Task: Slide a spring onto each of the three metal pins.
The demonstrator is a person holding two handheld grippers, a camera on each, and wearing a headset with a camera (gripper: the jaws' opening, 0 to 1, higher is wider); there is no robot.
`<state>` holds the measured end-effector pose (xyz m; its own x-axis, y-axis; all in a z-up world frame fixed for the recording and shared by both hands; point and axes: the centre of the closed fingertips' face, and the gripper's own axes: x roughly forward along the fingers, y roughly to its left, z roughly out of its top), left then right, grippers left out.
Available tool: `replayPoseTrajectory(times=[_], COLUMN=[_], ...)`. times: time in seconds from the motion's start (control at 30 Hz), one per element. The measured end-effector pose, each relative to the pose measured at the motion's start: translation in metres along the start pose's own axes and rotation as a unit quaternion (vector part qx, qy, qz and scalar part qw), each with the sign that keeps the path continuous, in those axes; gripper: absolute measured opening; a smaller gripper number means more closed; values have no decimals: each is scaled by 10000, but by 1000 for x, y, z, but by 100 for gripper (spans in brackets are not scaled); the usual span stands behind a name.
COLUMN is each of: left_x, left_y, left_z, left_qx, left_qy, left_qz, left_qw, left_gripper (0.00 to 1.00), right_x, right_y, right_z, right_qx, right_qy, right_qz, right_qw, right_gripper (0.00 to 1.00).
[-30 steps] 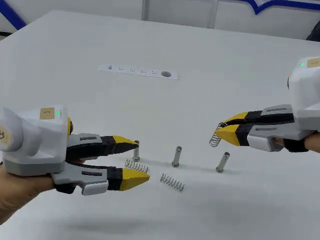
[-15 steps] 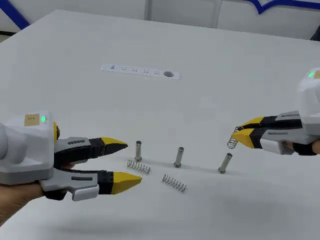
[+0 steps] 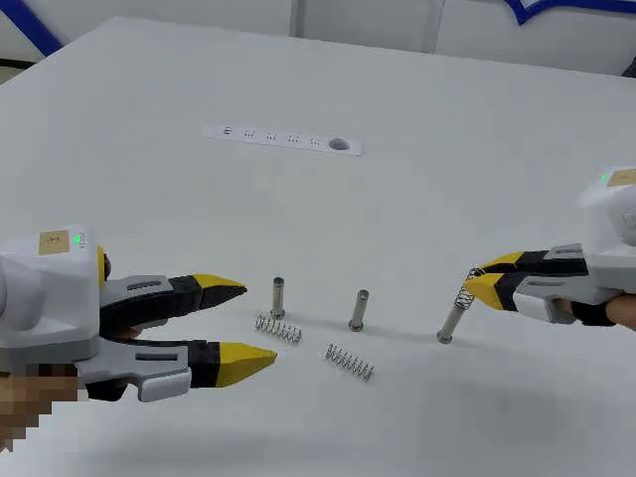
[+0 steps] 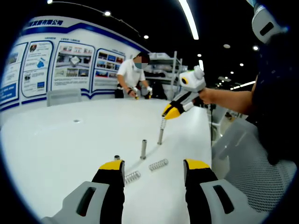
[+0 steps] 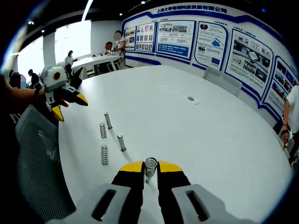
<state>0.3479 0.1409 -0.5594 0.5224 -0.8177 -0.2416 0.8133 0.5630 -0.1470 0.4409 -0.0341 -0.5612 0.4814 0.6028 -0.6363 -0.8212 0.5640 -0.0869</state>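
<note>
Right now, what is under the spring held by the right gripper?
The rightmost pin stands under the spring held in the right gripper. The coil's lower end meets the pin's top; whether the tip is inside the coil cannot be seen.

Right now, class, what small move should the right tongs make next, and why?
Probably ease the right tongs straight down along the pin. They are shut on a spring whose lower end sits right at that pin's top, roughly in line with it. A short lowering should thread the spring on before the tongs let go.
</note>
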Motion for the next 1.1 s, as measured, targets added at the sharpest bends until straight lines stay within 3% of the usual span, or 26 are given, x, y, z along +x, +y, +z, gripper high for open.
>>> replayPoseTrajectory(times=[0.47,1.1], left_x=[1,3], left_y=[0,-1], left_z=[-2,-3], left_qx=[-35,-41], left_qy=[18,40], left_qz=[-5,-17], left_qw=[10000,10000], left_gripper=[51,51], right_x=[13,39], right_y=[0,1], right_z=[-10,-42], right_qx=[85,195], right_qy=[17,88], right_qz=[-18,-4], right_qw=[10000,9998], right_gripper=[11,12])
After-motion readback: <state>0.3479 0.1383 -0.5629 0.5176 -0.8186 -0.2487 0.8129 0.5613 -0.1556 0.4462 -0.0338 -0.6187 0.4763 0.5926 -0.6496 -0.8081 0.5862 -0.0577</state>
